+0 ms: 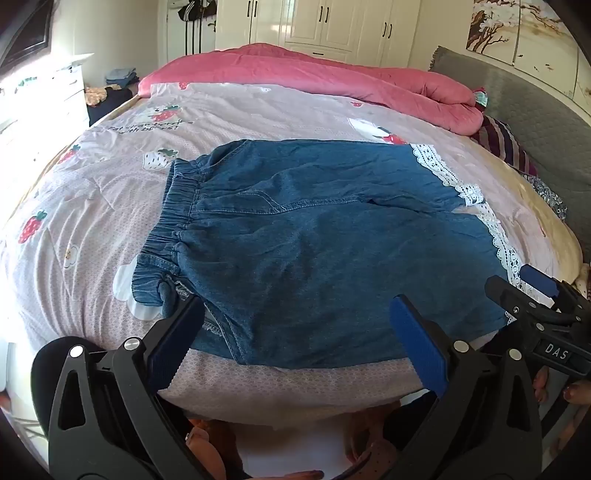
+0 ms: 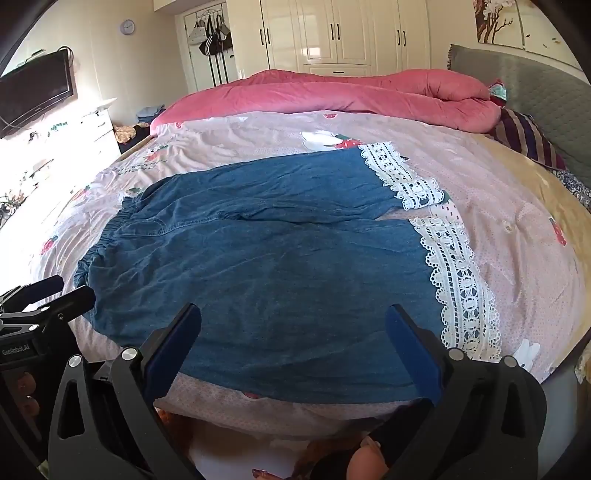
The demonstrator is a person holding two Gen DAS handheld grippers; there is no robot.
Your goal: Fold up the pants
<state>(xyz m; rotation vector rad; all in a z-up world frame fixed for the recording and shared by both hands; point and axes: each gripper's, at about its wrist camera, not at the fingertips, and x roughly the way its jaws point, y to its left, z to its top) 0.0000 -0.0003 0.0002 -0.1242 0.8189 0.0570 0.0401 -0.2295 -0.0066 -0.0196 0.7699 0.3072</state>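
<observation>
Blue denim pants point(image 1: 314, 240) with an elastic waistband point(image 1: 173, 225) on the left and white lace hems point(image 1: 476, 206) on the right lie flat across the bed, both legs side by side. My left gripper point(image 1: 295, 317) is open and empty, hovering over the near leg close to the waistband end. My right gripper point(image 2: 293, 325) is open and empty over the near leg point(image 2: 277, 288), nearer the lace hem point(image 2: 461, 280). The right gripper also shows in the left wrist view point(image 1: 532, 291), and the left gripper in the right wrist view point(image 2: 48, 295).
The bed has a pink strawberry-print sheet point(image 1: 92, 206). A folded pink quilt point(image 1: 332, 77) lies along the far side, and a striped pillow point(image 1: 506, 144) and grey headboard point(image 1: 535, 110) are at the right. A white dresser point(image 2: 99, 129) stands left; wardrobes point(image 2: 332, 33) are behind.
</observation>
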